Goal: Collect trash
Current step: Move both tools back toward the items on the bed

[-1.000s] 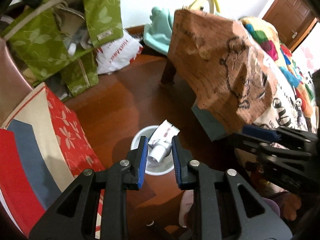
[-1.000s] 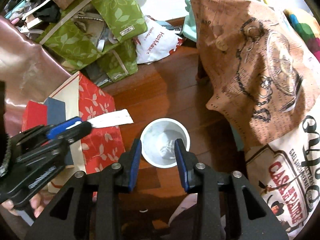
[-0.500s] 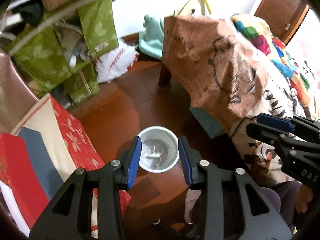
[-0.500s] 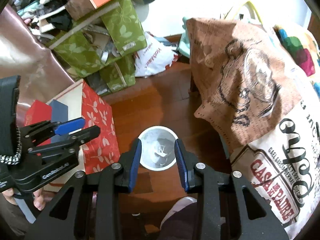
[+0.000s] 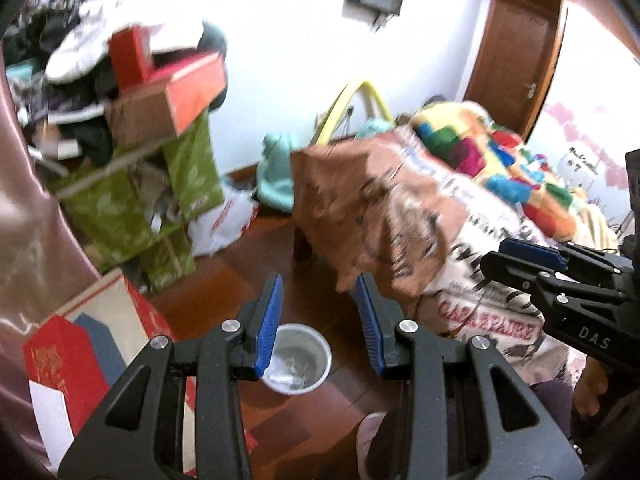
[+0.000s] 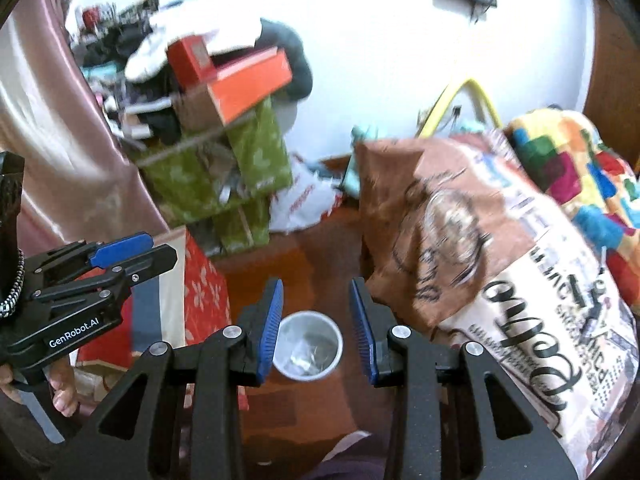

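Trash sits inside the white bin (image 5: 297, 359) on the wooden floor (image 5: 236, 276). Left tool (image 5: 320, 326) and right tool (image 6: 317, 326) both gape empty above it; next, probably seek another scrap to grab.

Wooden floor (image 5: 224, 292) under white bin (image 5: 298, 358)

bin (image 5: 298, 360) (image 6: 310, 346) | small, white, round | upright on wood floor | crumpled trash inside
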Tool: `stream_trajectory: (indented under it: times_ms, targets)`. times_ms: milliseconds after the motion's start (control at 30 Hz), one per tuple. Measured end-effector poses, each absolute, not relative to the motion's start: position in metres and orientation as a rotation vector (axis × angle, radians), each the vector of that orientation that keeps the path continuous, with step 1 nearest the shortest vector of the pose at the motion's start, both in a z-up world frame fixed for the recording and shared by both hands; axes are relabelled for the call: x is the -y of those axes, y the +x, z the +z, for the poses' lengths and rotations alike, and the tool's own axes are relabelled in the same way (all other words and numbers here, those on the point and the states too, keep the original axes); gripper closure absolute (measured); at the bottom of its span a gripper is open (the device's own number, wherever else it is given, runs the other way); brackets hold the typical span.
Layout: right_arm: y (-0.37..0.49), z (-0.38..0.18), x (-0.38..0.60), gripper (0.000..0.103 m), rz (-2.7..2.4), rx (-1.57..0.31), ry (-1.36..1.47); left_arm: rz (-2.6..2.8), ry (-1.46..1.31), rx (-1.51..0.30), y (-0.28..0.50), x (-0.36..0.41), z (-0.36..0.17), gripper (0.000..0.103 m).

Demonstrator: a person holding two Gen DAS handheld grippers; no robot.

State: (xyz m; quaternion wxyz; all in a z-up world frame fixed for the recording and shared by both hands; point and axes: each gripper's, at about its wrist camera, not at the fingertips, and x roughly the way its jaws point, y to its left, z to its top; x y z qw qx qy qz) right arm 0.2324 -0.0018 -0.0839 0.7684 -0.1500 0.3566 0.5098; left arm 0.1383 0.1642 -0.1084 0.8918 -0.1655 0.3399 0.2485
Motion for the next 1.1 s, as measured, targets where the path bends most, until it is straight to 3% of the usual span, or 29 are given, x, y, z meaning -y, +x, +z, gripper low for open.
stream_trajectory:
  times_ms: [433,633,733,900,1033,1100]
  targets:
    - [0.245,-0.007,0.109,0.072,0.943,-0.528,-0.206,0.38,-0.207,-0.496,0.168,-0.064,-0.025,0.065]
    - [0.26,0.01,0.148,0.07,0.845,-0.46,-0.179,0.311,-0.187,-0.442,0.199,-0.027,-0.005,0.052]
    - [0.272,0.015,0.165,0.059,0.797,-0.446,-0.161,0.279,-0.171,-0.435,0.219,-0.011,0.002,0.05]
    - [0.293,0.019,0.193,0.051,0.699,-0.418,-0.147,0.23,-0.162,-0.432,0.257,0.008,0.006,0.043]
    - [0.314,0.017,0.212,0.031,0.619,-0.41,-0.129,0.203,-0.156,-0.453,0.288,0.02,0.001,0.035]
    - [0.324,0.013,0.223,0.031,0.592,-0.413,-0.121,0.177,-0.158,-0.482,0.311,0.025,-0.007,0.035]
